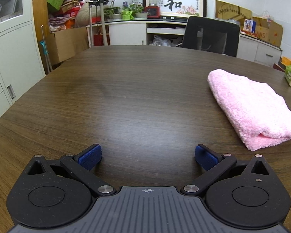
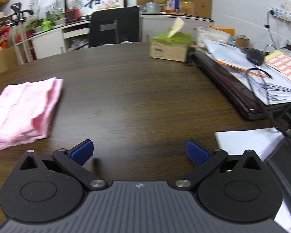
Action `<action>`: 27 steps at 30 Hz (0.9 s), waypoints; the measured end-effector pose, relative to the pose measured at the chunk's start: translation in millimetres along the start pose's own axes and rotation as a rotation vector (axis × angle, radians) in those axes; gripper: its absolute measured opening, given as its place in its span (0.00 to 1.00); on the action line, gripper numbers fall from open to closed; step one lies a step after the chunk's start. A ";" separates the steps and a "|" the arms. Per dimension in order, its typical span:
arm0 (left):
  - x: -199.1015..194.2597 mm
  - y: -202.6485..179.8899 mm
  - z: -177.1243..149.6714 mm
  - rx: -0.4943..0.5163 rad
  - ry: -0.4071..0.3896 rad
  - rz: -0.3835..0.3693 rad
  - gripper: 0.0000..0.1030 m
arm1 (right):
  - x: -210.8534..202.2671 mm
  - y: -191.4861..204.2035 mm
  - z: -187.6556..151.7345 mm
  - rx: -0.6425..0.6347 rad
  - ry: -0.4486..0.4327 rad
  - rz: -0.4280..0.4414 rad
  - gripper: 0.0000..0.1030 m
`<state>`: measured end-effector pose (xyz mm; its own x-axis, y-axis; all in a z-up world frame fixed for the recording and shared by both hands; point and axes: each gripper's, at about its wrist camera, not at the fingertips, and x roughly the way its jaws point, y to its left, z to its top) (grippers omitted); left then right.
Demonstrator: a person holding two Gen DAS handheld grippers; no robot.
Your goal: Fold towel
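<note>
Towel (image 1: 256,104) folded on table (image 1: 126,89), jaws spread

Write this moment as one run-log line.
towel: folded, on table | left claw: open, empty | right claw: open, empty

Folded pink fluffy towel (image 1: 256,106) cut off by right edge in left wrist view, by left edge in right wrist view (image 2: 19,112). Right view motion-blurred; white paper stack (image 2: 248,141) partly cut by cables.
</note>
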<state>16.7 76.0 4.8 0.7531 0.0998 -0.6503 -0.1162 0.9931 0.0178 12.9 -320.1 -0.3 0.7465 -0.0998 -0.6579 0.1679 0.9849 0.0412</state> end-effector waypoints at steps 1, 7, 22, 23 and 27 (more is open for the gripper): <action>0.1 1.8 0.2 -0.002 0.000 0.002 1.00 | 0.8 -2.1 -0.2 0.004 0.002 -0.012 1.00; 0.7 9.2 0.7 -0.010 -0.001 0.011 1.00 | 5.4 -13.3 -0.7 0.027 0.008 -0.054 1.00; 1.7 15.8 0.4 -0.007 -0.005 0.005 1.00 | 2.6 -17.3 -3.3 0.009 -0.003 -0.047 1.00; 1.8 16.1 0.3 -0.007 -0.005 0.005 1.00 | 2.5 -17.1 -3.2 0.009 -0.003 -0.047 1.00; 2.3 16.4 0.5 -0.004 -0.004 0.001 1.00 | 2.5 -16.9 -3.5 0.009 -0.003 -0.047 1.00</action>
<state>16.9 92.6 4.0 0.7556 0.1013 -0.6472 -0.1201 0.9926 0.0152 9.6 -336.5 -5.2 0.7394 -0.1459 -0.6573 0.2084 0.9779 0.0173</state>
